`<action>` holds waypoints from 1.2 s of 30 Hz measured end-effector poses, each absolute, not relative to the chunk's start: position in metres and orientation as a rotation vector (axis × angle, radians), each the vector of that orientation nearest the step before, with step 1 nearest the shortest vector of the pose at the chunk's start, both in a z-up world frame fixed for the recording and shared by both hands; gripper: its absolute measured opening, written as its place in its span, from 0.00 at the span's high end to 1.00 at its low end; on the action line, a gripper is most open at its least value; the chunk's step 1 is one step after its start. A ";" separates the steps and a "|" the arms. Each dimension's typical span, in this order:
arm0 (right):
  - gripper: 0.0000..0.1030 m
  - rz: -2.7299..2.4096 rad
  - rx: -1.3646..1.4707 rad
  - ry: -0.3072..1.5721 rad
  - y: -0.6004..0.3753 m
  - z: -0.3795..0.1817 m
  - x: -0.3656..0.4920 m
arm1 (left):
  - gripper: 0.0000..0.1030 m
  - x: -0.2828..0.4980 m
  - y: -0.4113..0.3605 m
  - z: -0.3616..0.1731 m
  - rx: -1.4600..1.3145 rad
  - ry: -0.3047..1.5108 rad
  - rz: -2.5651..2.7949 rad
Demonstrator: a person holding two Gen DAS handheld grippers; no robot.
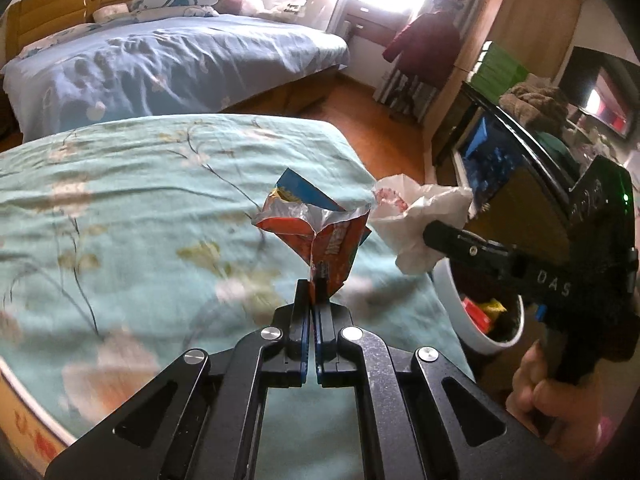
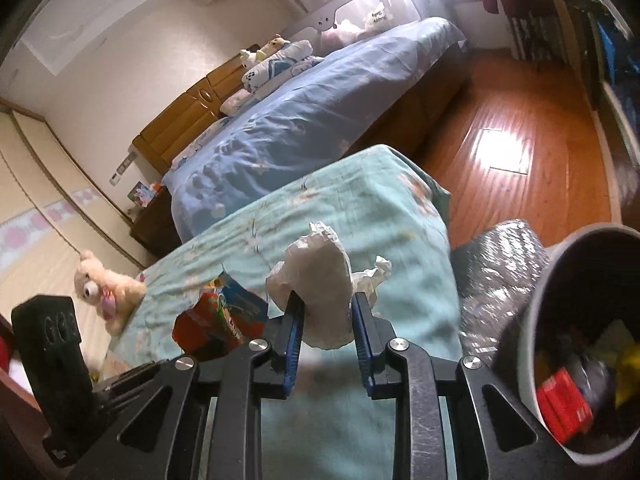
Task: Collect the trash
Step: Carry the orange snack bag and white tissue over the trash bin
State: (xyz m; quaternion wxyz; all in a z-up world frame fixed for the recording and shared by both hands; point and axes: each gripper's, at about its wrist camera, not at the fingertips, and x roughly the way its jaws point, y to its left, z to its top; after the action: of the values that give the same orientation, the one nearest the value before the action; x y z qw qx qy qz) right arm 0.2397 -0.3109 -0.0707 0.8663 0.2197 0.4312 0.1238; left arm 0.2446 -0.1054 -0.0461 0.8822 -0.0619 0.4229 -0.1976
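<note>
Bedroom seen: teal floral bedspread [image 1: 140, 200] near, blue bed [image 1: 168, 64] far. White trash bin [image 2: 532, 320] stood on floor right of near bed, wrappers already inside. Crumpled white tissue [image 2: 324, 280] clamped between right gripper [image 2: 325, 304] pads. Orange snack wrapper [image 1: 320, 236] pinched in fully closed left gripper [image 1: 316, 280], long axis upward. Bin lies rightward of both; right gripper judged nearer.
</note>
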 end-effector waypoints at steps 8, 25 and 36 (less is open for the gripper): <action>0.77 0.199 0.460 0.884 -0.326 -0.068 0.182 | 0.99 0.200 -0.130 -0.041 -0.089 0.862 -0.456; 0.76 0.075 0.462 0.826 -0.371 -0.054 0.120 | 0.99 0.158 -0.185 -0.034 -0.026 0.862 -0.554; 0.76 0.006 0.469 0.815 -0.398 -0.057 0.103 | 0.99 0.146 -0.219 -0.032 0.014 0.855 -0.599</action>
State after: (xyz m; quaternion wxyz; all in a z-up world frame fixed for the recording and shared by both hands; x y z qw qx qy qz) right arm 0.1026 -0.3985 -0.0572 0.8915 0.2261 0.3925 0.0030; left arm 0.1456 -0.2190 -0.0318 0.8668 0.0069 0.4084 -0.2859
